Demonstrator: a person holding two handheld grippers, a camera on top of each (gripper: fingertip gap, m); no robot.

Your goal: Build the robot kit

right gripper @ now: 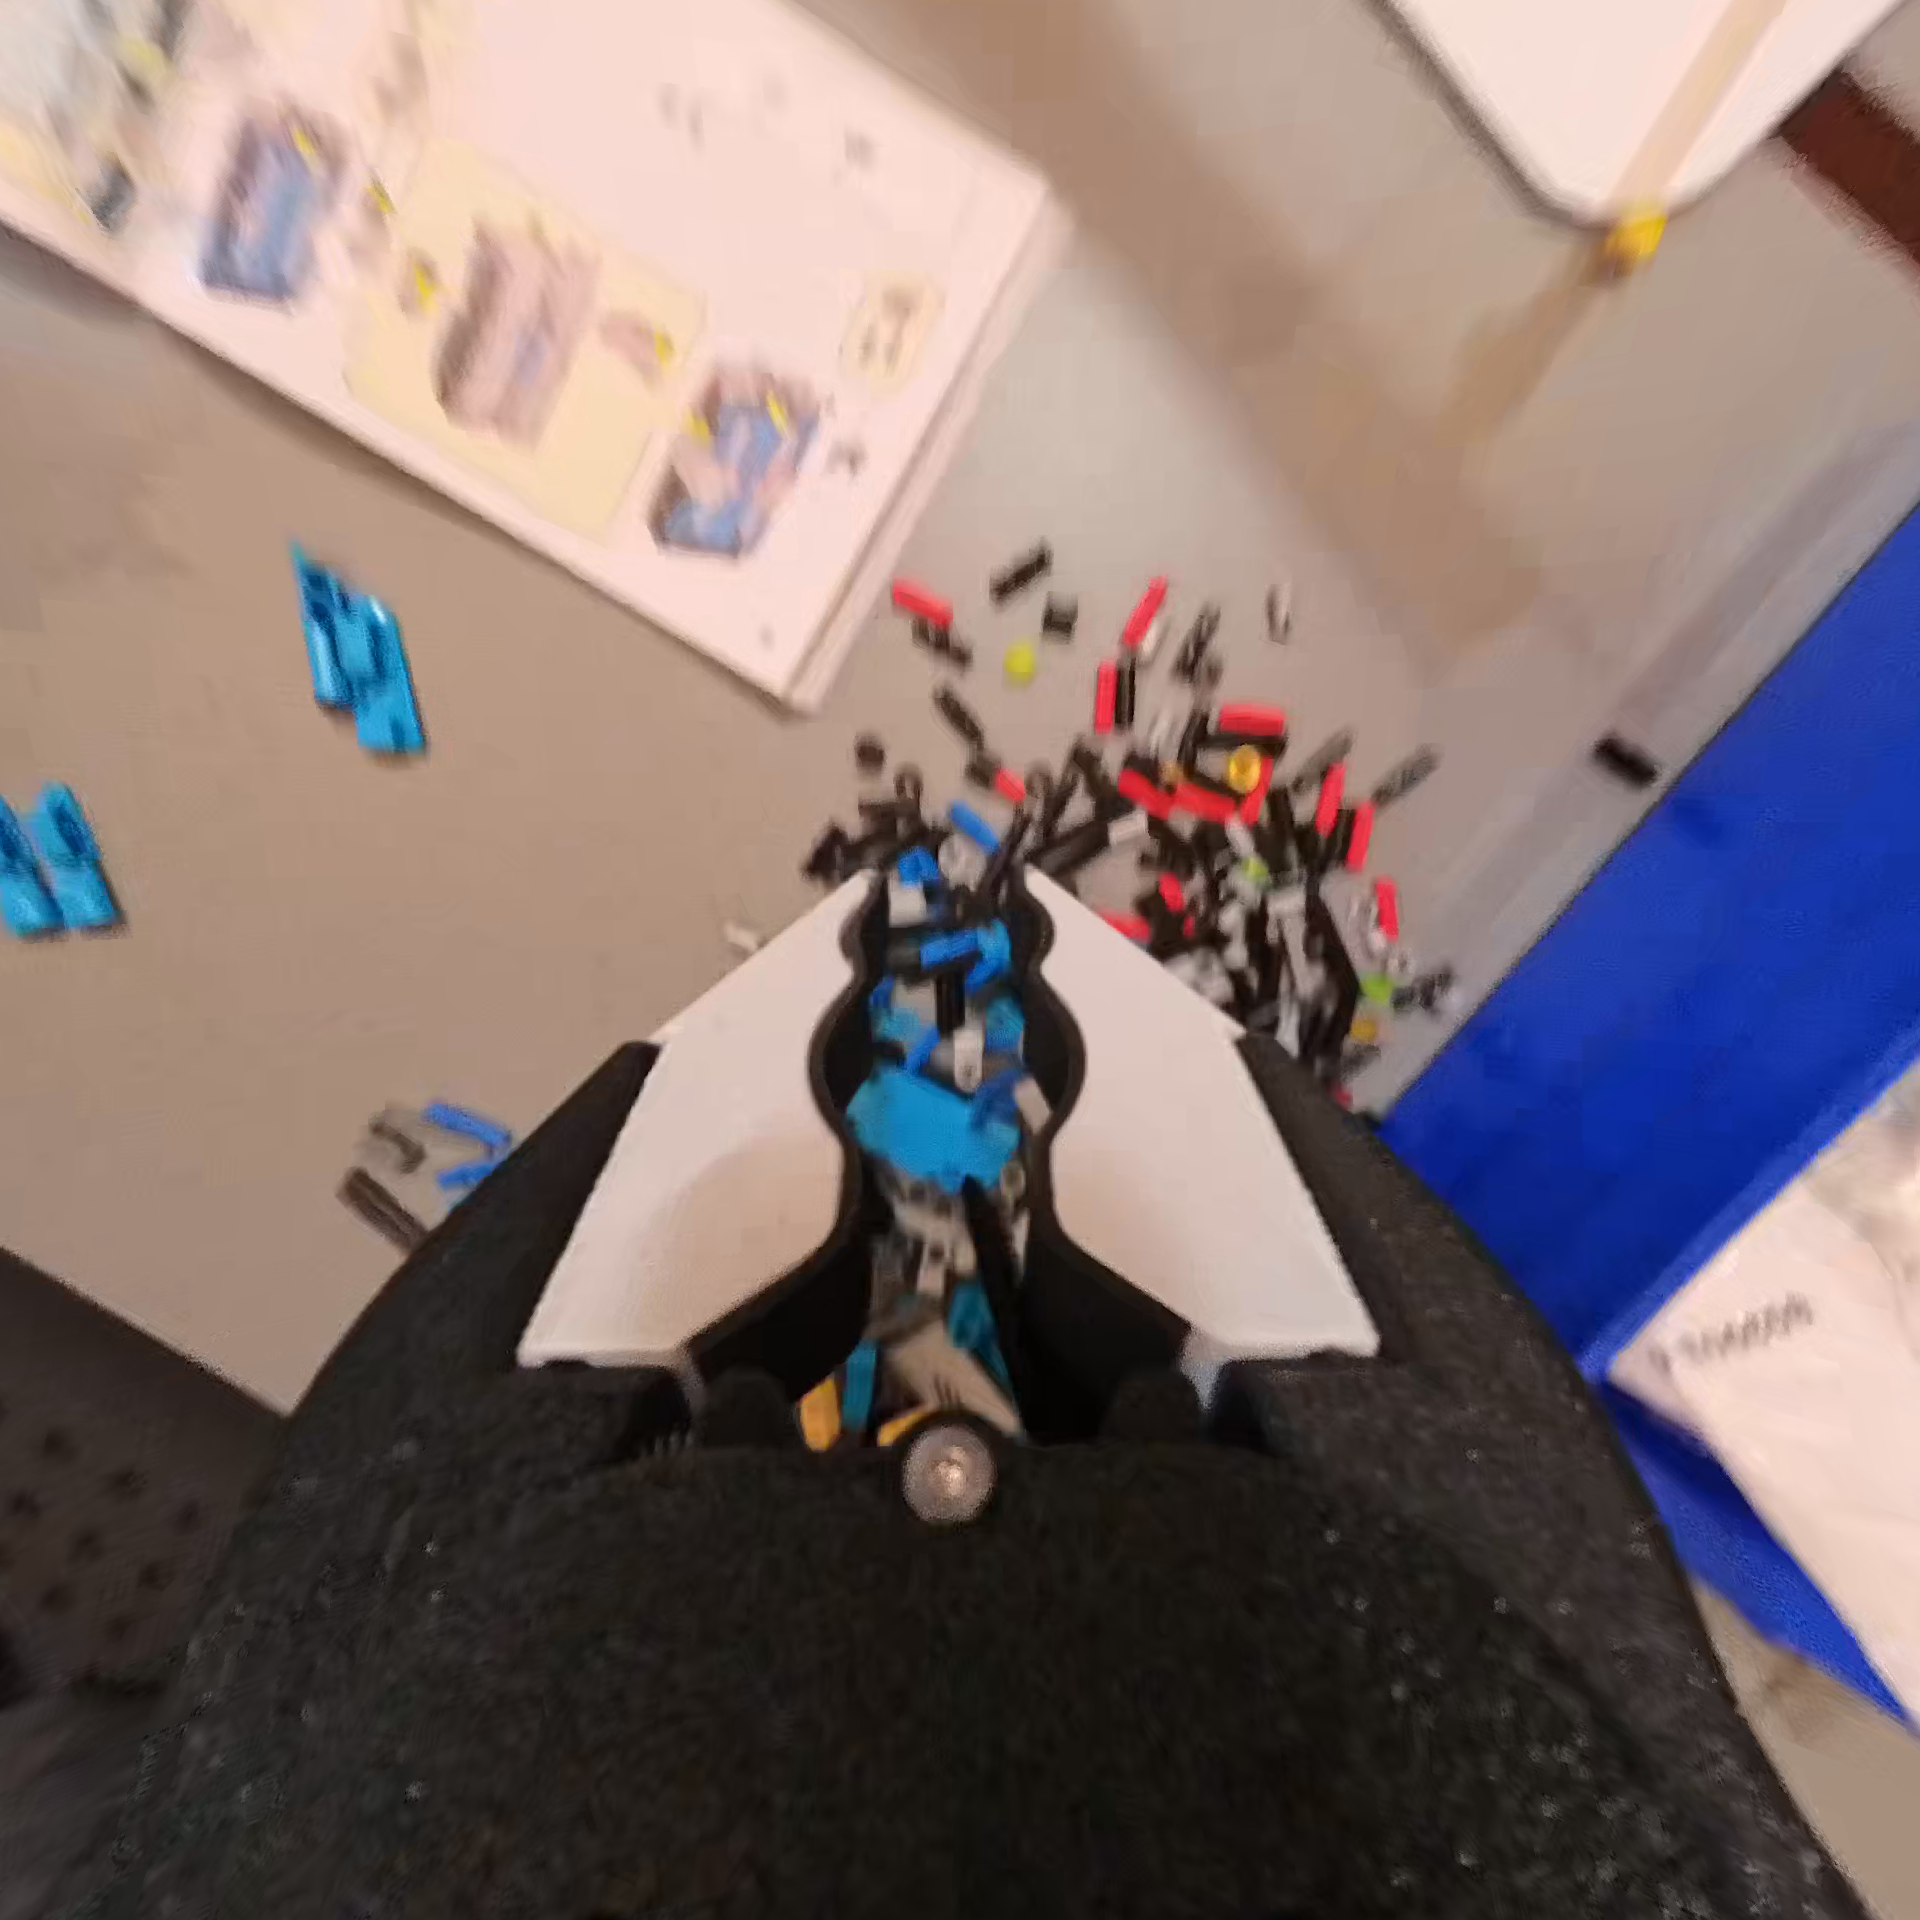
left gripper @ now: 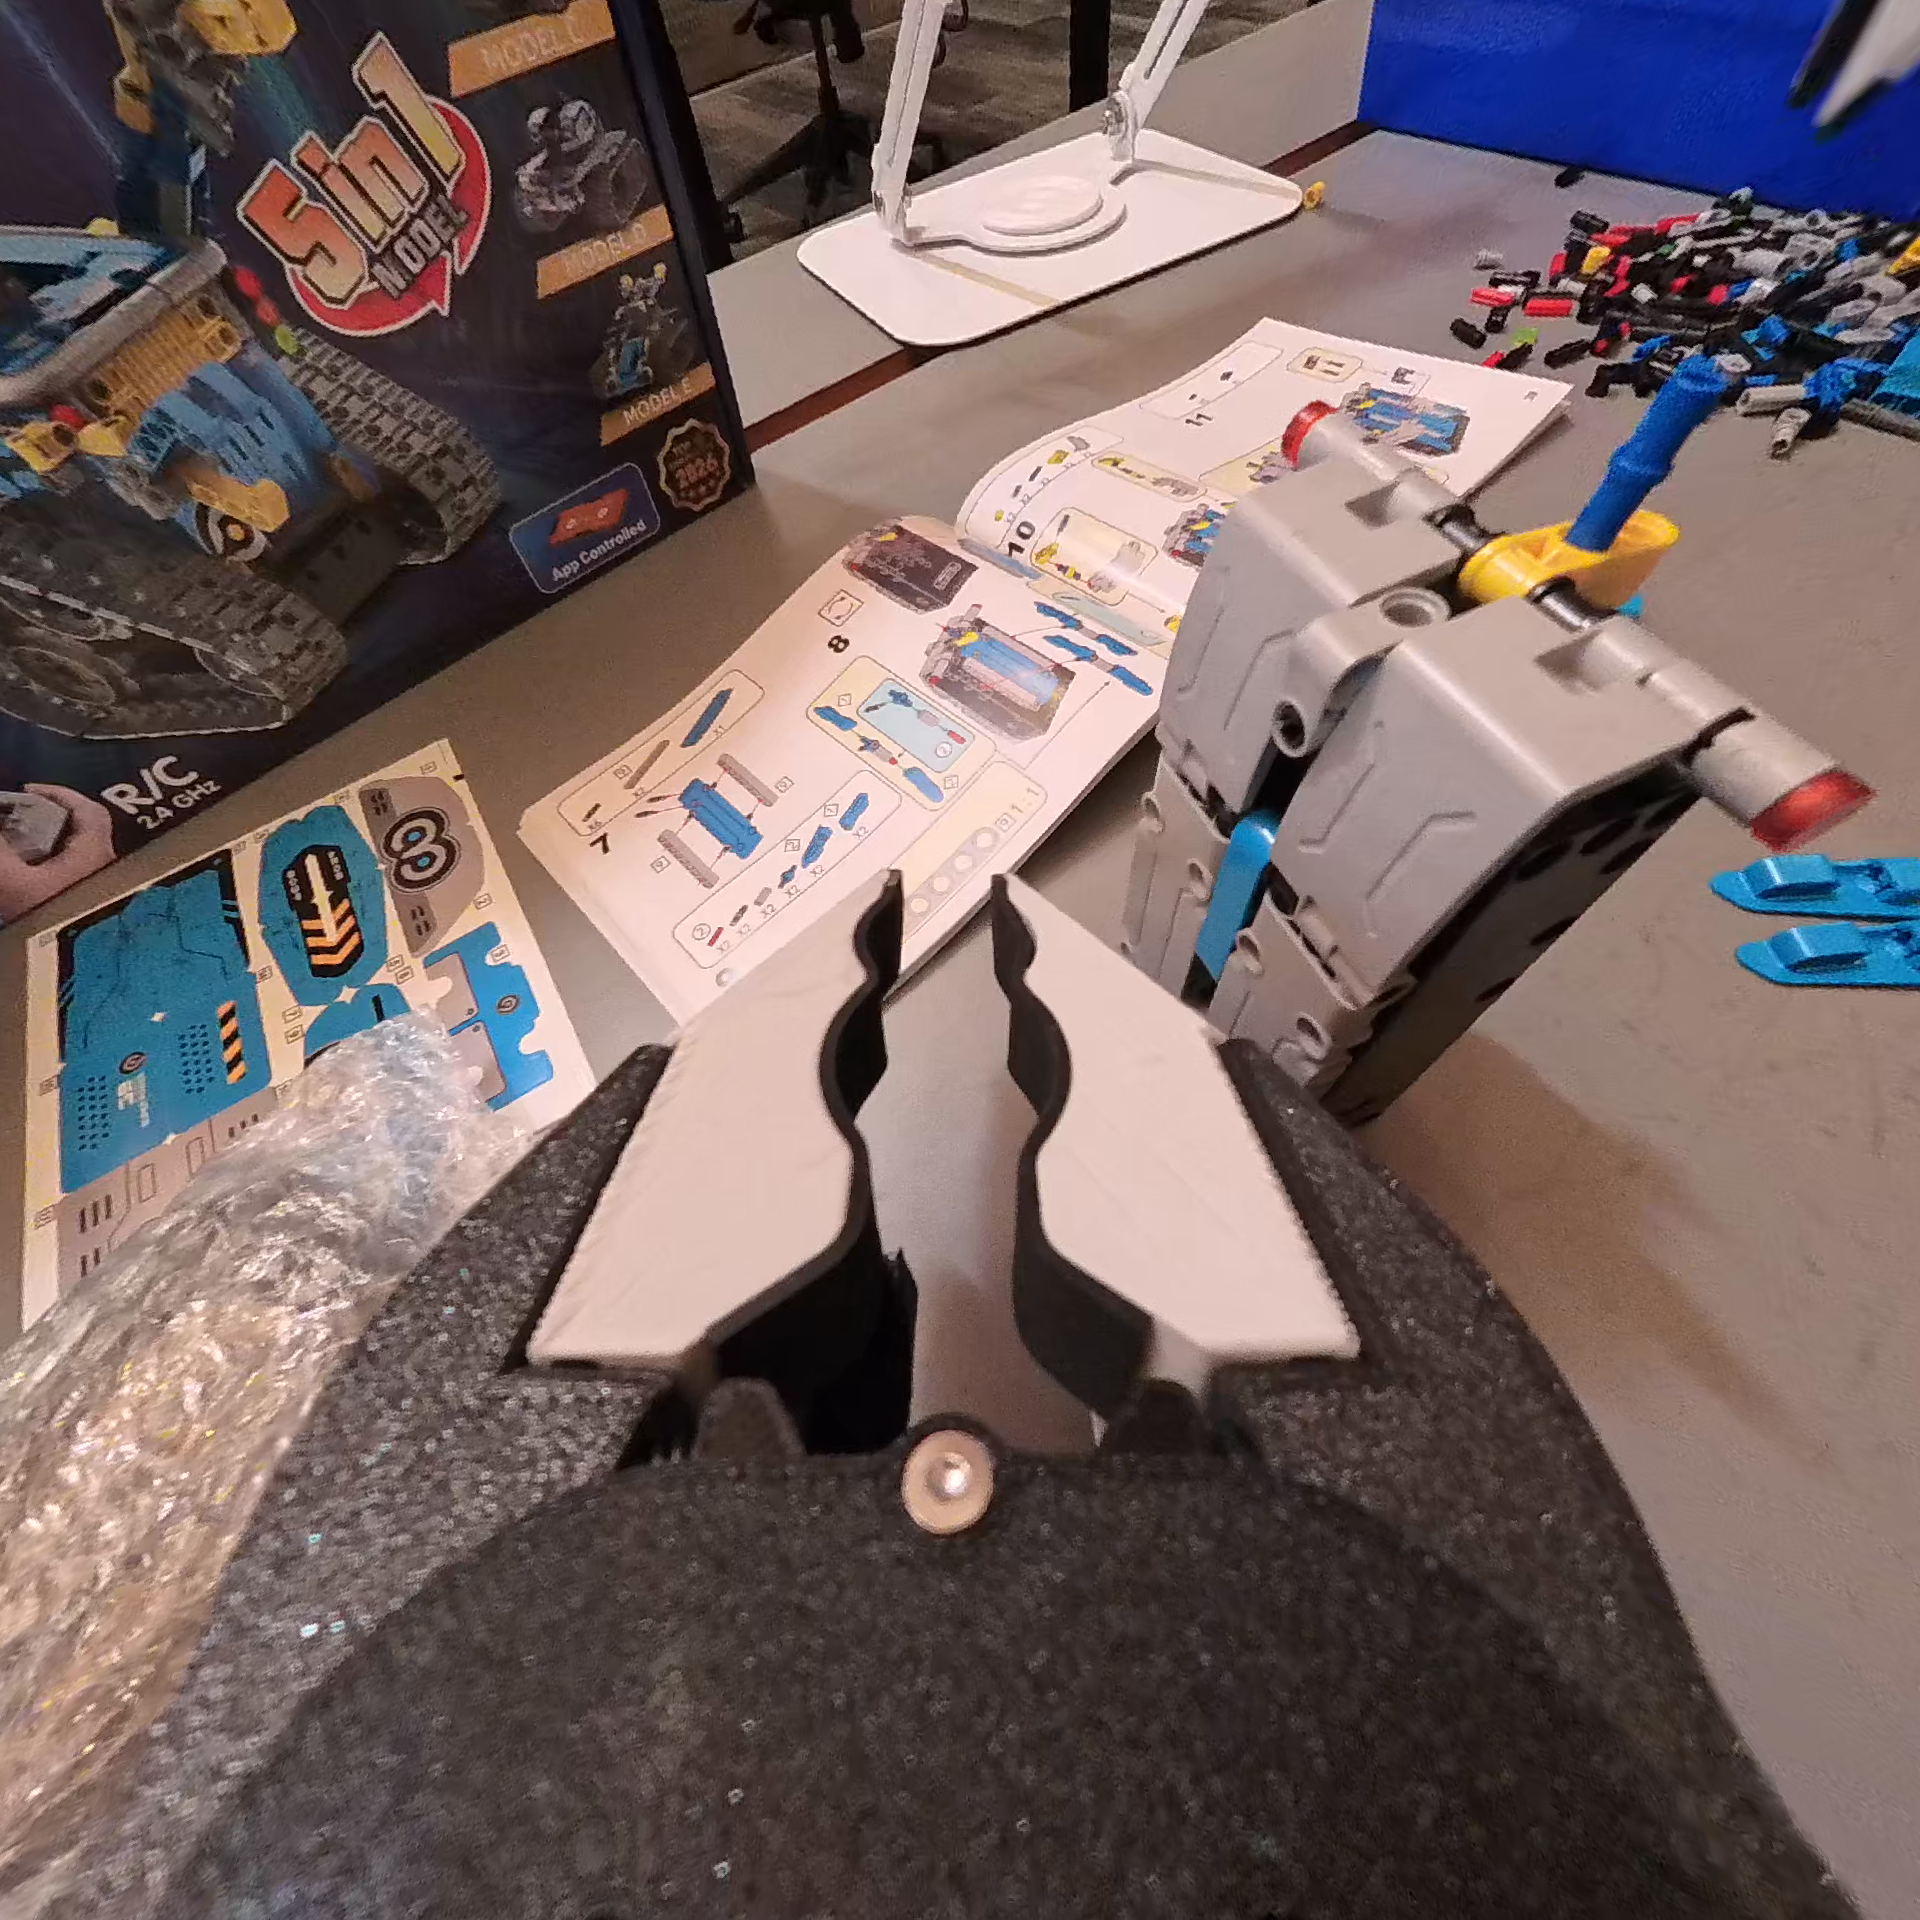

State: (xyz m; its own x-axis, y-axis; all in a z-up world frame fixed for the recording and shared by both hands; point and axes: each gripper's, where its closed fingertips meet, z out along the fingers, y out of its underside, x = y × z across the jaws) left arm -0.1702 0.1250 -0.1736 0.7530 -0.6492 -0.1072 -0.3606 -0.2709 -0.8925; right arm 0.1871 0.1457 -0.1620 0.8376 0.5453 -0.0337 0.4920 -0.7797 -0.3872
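My left gripper (left gripper: 945,894) is open and empty, low over the grey table (left gripper: 1662,1195). Its tips are at the near edge of an open instruction booklet (left gripper: 935,675). Just to its right stands a grey block assembly (left gripper: 1434,790) with red-tipped axles, a yellow connector (left gripper: 1558,551) and a blue rod (left gripper: 1652,436). My right gripper (right gripper: 948,883) is open over the near edge of a pile of small black, red, grey and blue pieces (right gripper: 1195,831). Pieces show through the gap between its fingers. This view is blurred. The pile also shows in the left wrist view (left gripper: 1714,291).
A toy box (left gripper: 312,364) stands at the back left, with a sticker sheet (left gripper: 208,1018) and bubble wrap (left gripper: 208,1299) before it. A white stand (left gripper: 1039,229) is at the back. Flat blue pieces (left gripper: 1829,925) (right gripper: 358,655) lie loose. A blue bin (right gripper: 1662,987) borders the pile. About 9 cm separates my left fingertips from the yellow connector (left gripper: 1558,551). The blue rod (left gripper: 1652,436) lies some 10 cm from my left tips, 30 cm from my right tips.
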